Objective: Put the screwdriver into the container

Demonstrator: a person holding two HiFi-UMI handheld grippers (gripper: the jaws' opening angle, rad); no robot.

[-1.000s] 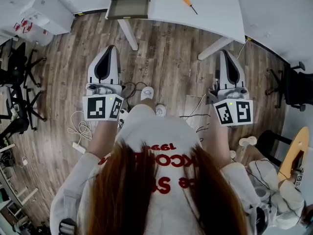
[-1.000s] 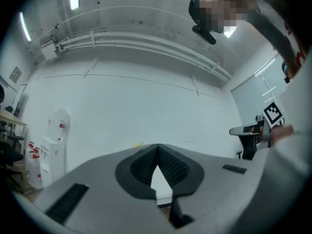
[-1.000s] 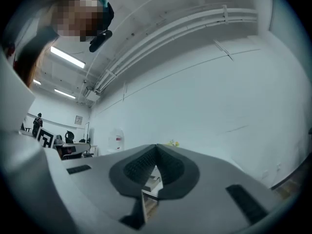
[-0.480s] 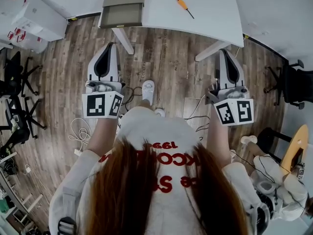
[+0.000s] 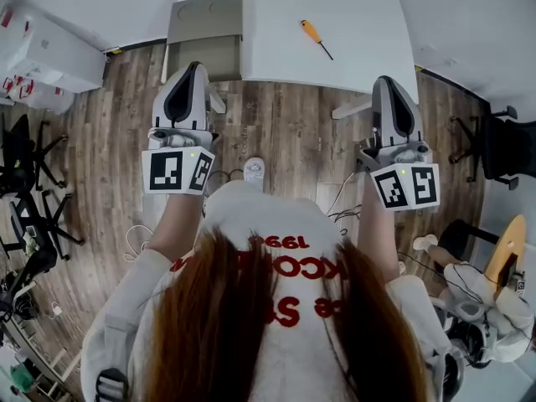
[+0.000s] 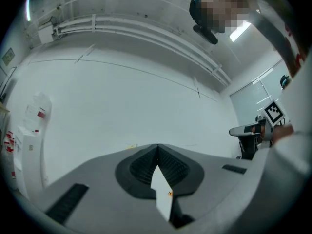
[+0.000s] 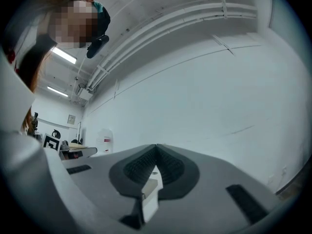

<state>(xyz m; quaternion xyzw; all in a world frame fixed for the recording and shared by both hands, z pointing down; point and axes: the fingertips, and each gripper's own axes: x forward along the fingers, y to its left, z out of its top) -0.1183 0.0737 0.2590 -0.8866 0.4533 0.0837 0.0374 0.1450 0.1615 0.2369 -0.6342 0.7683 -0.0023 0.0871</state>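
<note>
Smooth white table [image 5: 368, 15], slim orange-handled screwdriver [image 5: 315, 38]

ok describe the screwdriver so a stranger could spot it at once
Look at the white table ahead of the person. Right of the grey container at its left end lies the screwdriver, alone on bare tabletop. Its orange handle and thin dark shaft set it apart.

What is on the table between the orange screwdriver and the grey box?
Nothing. In the head view, only bare white table lies between the screwdriver and the grey box.
</note>
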